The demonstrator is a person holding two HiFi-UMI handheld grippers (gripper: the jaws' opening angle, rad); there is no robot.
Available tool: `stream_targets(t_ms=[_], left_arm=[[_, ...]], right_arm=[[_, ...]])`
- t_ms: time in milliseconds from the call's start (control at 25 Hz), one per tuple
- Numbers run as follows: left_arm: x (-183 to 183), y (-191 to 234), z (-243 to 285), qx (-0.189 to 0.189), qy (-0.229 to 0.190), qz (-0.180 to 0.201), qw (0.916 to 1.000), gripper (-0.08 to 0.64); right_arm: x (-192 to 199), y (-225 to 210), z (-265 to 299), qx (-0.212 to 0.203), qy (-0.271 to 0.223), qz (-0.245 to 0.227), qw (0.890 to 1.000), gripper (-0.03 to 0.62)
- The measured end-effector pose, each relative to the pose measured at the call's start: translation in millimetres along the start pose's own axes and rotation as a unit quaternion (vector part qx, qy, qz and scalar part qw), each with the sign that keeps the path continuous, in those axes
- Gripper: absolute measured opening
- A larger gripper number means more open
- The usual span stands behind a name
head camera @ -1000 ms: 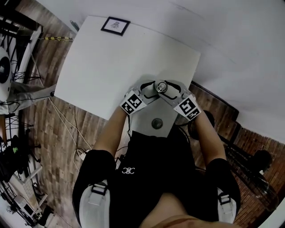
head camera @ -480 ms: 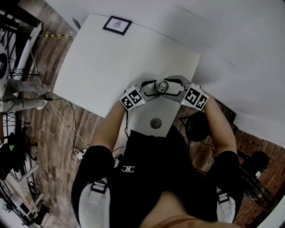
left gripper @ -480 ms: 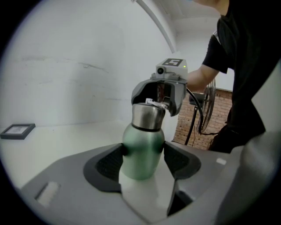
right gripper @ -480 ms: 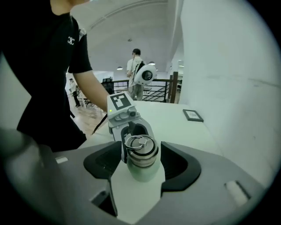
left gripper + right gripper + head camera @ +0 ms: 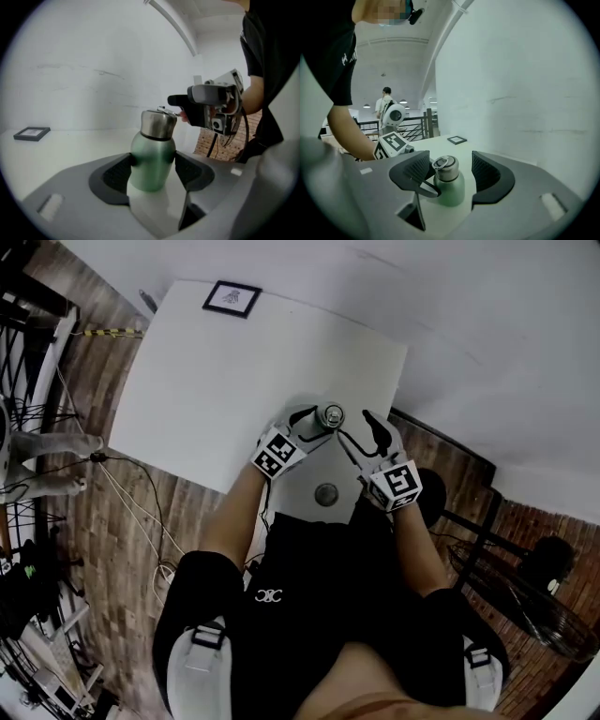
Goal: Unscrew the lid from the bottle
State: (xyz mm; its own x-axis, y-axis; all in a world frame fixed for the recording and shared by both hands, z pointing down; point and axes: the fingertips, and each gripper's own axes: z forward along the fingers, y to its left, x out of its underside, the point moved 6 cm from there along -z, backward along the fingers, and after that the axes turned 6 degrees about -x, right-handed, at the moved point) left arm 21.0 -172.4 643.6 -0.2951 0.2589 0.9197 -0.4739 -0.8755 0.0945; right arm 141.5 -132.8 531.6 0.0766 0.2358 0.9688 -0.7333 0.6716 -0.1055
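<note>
Left gripper view shows the left gripper (image 5: 152, 174) clamped on the green body of the bottle (image 5: 151, 161). One pad presses on each side below the shoulder. The steel lid (image 5: 158, 124) stands clear above those fingers, still on the neck, and the bottle is upright on the white table (image 5: 47, 145).

The right gripper (image 5: 449, 174) has just been opening its jaws, and they now stand spread wide. In the right gripper view the lid lines up between the two pads, a little beyond the tips, touching neither. Nothing is held there.

This looks like a fresh grip being set up for a turn. To do it well, the right fingers should come forward until the lid sits centred between the pads. They should meet its side wall above the left fingers and above the seam, not on the ring (image 5: 439, 162) on top. They should close squarely, then twist about the bottle's upright line while the left grip holds firm. Smooth steel may slip under a light pinch, and biting too low would catch the body and stop the lid turning.
</note>
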Motion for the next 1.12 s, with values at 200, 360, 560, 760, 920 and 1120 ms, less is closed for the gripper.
stream_targets(t_ms=[200, 360, 560, 760, 920, 1120], left_arm=[[0.9, -7.8, 1.5, -0.053, -0.012, -0.024, 0.9982, 0.347], [1.3, -13.8, -0.7, -0.087, -0.021, -0.038, 0.9952, 0.347], [4.2, -16.0, 0.8, -0.096, -0.025, -0.041, 0.9942, 0.347], [6.4, -14.0, 1.3, -0.087, -0.024, -0.032, 0.9954, 0.347], [6.8, -9.8, 2.8, -0.081, -0.024, -0.030, 0.9960, 0.347], [4.9, -7.0, 4.4, -0.051, -0.018, -0.019, 0.9984, 0.345]], right_arm=[[21.3, 9.4, 2.9, 0.102, -0.024, 0.052, 0.993, 0.262], [28.4, 22.7, 19.0, 0.123, -0.016, 0.044, 0.991, 0.262], [36.0, 23.5, 32.6, 0.155, 0.014, 0.039, 0.987, 0.262], [36.2, 20.4, 38.8, 0.136, 0.021, 0.033, 0.990, 0.227], [36.0, 13.7, 39.8, 0.104, 0.030, 0.021, 0.994, 0.227], [30.4, 3.5, 39.0, 0.027, 0.068, 0.014, 0.997, 0.227]])
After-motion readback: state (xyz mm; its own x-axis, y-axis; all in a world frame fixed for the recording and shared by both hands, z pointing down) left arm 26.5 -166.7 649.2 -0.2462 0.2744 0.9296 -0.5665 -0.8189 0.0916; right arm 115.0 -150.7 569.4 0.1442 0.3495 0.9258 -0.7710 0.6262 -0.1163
